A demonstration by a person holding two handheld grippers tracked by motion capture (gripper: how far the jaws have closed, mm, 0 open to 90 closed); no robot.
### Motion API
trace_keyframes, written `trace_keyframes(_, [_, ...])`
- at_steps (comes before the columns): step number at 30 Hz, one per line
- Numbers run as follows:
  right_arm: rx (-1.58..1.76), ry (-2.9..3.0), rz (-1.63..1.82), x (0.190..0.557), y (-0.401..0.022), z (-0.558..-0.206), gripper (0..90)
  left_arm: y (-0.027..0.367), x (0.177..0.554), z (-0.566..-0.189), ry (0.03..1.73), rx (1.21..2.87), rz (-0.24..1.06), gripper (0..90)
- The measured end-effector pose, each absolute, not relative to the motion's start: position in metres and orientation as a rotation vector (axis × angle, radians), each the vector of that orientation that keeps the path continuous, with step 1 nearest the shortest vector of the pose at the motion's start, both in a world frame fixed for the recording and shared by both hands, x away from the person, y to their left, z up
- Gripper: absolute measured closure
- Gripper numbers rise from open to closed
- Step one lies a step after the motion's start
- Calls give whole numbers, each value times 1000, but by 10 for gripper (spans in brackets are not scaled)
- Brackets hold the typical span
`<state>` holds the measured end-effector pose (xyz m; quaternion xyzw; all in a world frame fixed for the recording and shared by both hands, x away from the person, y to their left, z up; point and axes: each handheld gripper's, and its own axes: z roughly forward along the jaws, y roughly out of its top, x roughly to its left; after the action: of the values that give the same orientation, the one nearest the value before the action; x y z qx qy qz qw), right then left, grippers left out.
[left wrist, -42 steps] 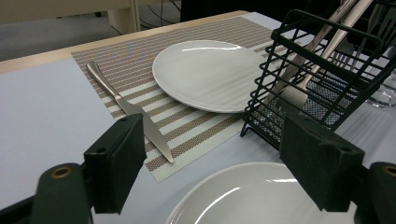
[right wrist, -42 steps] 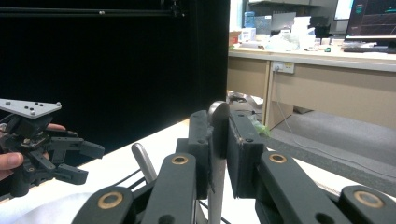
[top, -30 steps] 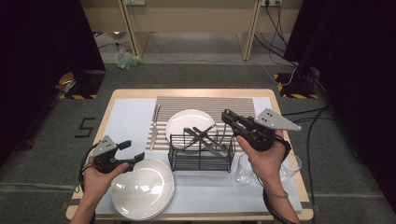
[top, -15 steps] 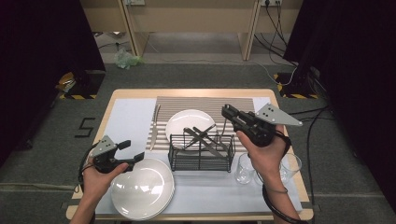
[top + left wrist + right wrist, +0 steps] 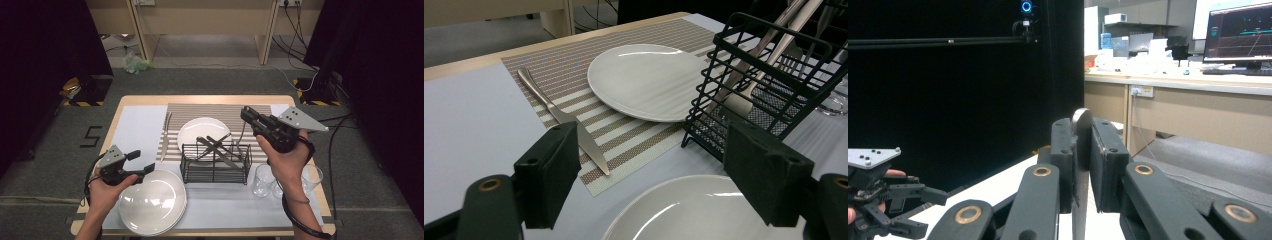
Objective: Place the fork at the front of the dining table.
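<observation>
High view: right hand-held gripper (image 5: 250,116) raised at centre right, above the black wire cutlery basket (image 5: 216,162); left hand-held gripper (image 5: 141,161) lower left, beside the large white plate (image 5: 152,202). Left gripper view: jaws apart, nothing held. Right gripper view: jaws clamped on a thin upright metal utensil handle (image 5: 1081,150), long axis vertical.

Black grippers w/ brass pivot pins, grey 3-cornered plate (image 5: 302,120), black cable at right wrist.
</observation>
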<state>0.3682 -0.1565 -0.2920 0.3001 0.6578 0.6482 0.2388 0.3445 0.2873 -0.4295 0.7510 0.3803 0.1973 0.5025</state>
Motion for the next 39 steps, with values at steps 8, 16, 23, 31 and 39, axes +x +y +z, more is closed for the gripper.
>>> trace_keyframes(8, [818,1789,1773,371,-158,-288,824,288,345,-430,923,1811,475,222])
trace_keyframes(16, [823,1779,1767,372,-161,-283,836,287,345,-431,923,1813,475,222])
trace_keyframes(23, [829,1769,1763,372,-162,-279,870,288,345,-431,926,1812,474,222])
trace_keyframes(31, [852,1752,1773,376,-163,-282,870,289,345,-431,924,1811,475,222])
trace_keyframes(39, [852,1743,1779,376,-165,-277,870,289,345,-431,926,1814,474,222])
